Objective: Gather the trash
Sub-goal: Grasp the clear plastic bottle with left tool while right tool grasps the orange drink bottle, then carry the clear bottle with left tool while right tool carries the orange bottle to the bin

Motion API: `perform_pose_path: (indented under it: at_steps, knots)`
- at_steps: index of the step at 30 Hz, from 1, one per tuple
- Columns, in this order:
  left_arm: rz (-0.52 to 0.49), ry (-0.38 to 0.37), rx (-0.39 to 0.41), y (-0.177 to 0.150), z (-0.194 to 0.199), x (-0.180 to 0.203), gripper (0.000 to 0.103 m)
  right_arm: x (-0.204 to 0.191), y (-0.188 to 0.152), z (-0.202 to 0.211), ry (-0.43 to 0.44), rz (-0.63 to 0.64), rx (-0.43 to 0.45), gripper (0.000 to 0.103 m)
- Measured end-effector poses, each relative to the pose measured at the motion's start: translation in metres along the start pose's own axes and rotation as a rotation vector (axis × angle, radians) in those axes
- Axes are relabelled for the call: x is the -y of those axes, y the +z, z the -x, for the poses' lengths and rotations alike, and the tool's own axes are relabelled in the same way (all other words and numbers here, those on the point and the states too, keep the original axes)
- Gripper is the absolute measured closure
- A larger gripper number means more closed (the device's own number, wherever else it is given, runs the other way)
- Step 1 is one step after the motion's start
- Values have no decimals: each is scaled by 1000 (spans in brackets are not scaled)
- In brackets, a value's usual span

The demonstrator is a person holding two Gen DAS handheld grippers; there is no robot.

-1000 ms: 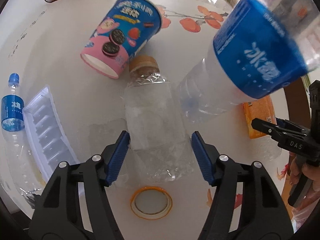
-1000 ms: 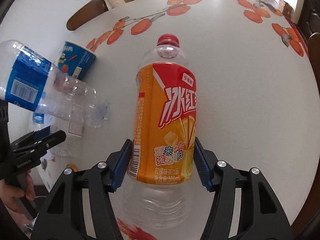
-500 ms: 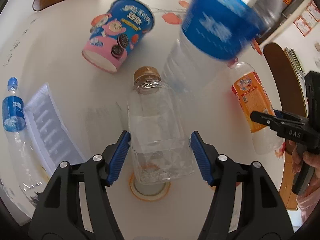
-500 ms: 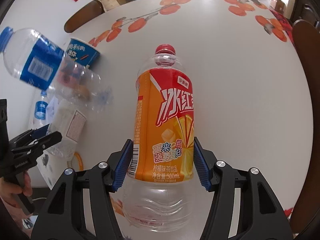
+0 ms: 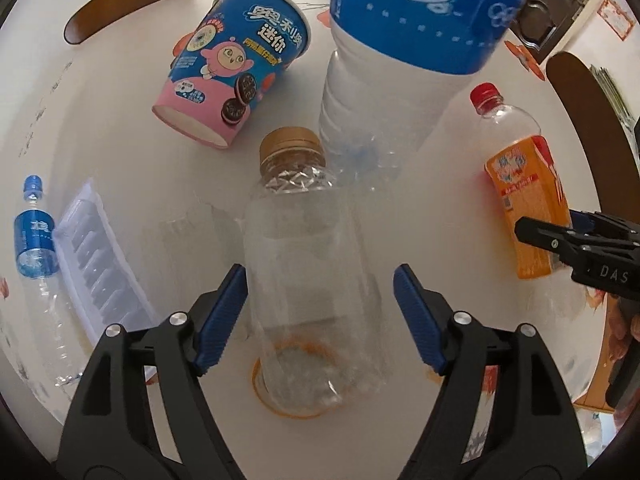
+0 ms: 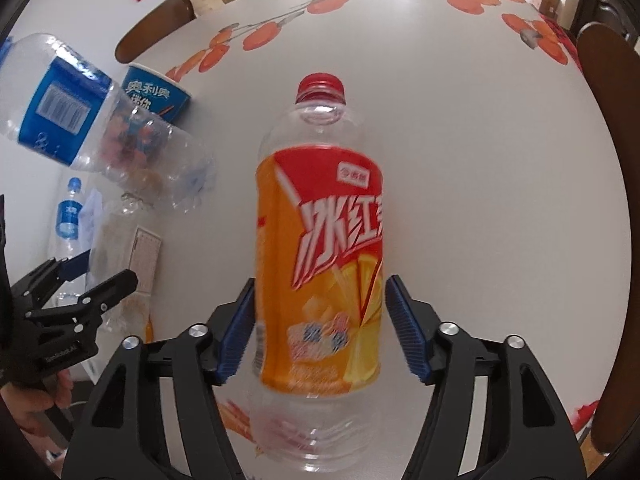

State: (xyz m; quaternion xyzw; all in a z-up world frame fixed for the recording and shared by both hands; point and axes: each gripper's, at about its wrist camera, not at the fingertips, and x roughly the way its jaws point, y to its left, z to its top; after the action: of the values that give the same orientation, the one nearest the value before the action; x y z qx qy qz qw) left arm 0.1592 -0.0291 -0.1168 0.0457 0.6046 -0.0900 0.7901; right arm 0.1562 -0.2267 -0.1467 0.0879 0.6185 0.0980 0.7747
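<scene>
The left gripper (image 5: 320,312) is sitting with its jaws spread around a clear bottle (image 5: 308,264) that has a gold cap (image 5: 290,148). The left pad is lying right against the bottle's side, while the right pad is standing apart from it with a visible gap, so the bottle is sitting between the jaws but is not being clamped. A tape ring (image 5: 296,384) is showing through the bottle's base on the table (image 5: 100,120).

The right gripper (image 6: 318,328) is framing an orange bottle (image 6: 320,260) with a red cap (image 6: 320,84). Its left pad is touching or nearly touching the label and its right pad is standing just clear, so the jaws are spread and not pressing on it. The bottle is lying centred between the pads, cap pointing away from the camera, its clear base nearest the lens.

A blue-label bottle (image 5: 408,40) is appearing tilted and blurred above the table between the two grippers, its clear end close to the gold cap. Beyond it a snack cup (image 5: 236,68) is lying on its side. To the left a plastic tray (image 5: 96,264) is lying beside a small bottle (image 5: 34,236) near the table's edge.
</scene>
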Motion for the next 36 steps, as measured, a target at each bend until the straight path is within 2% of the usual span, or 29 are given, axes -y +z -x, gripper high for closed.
perform_pose_path:
  at_steps: [2,6,17,20,30,36]
  knots:
    - [13,-6,-10,2,-4,-5,36,-4,4,-5,-8,13,-14,37]
    - [28,-31,-13,-1,-4,-10,38,-7,5,-7,3,29,-28,46]
    - [58,-103,26,-7,31,-45,40,10,-7,29,93,-64,12,47]
    - [51,-124,41,-9,40,-43,40,15,-15,42,89,-90,33,47]
    - [-42,-184,72,-36,75,-50,41,7,-50,74,76,-160,100,47]
    - [-149,-239,76,-48,84,-38,41,5,-83,96,60,-243,157,47]
